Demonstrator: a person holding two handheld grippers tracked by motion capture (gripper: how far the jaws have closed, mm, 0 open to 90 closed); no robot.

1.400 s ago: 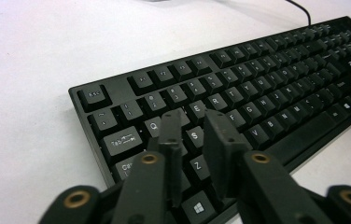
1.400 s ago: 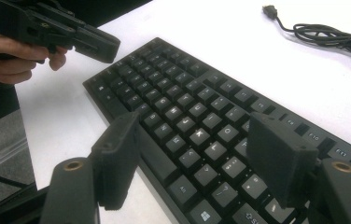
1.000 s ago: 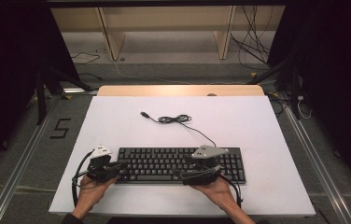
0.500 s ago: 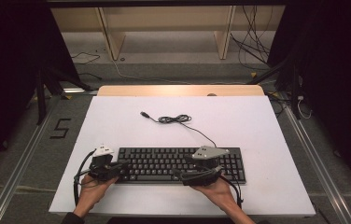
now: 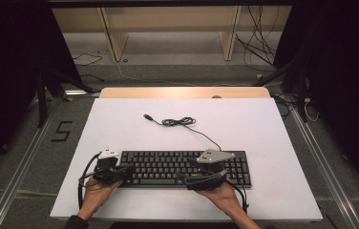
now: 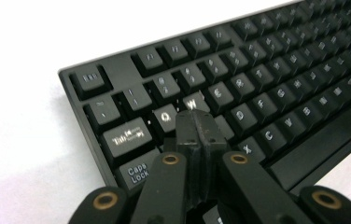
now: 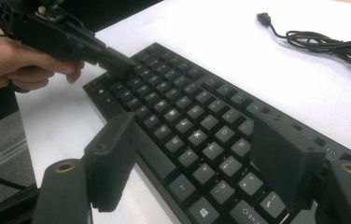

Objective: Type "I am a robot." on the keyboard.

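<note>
Keyboard (image 5: 182,168) lies flat on the white table (image 5: 263,133), near its front edge, with both grippers at it.

The table carries the black keyboard lengthwise; its cable (image 5: 180,122) runs from the back edge to a loose coil farther up the table, the plug lying free. The right gripper (image 7: 197,163) hangs over the right half, jaws wide apart, one on the near side of the keyboard's front edge and the other above the keys, nothing between them. The left gripper (image 6: 196,128) sits at the left end, jaws pressed together, their tip down among the keys just below Q and W.
</note>
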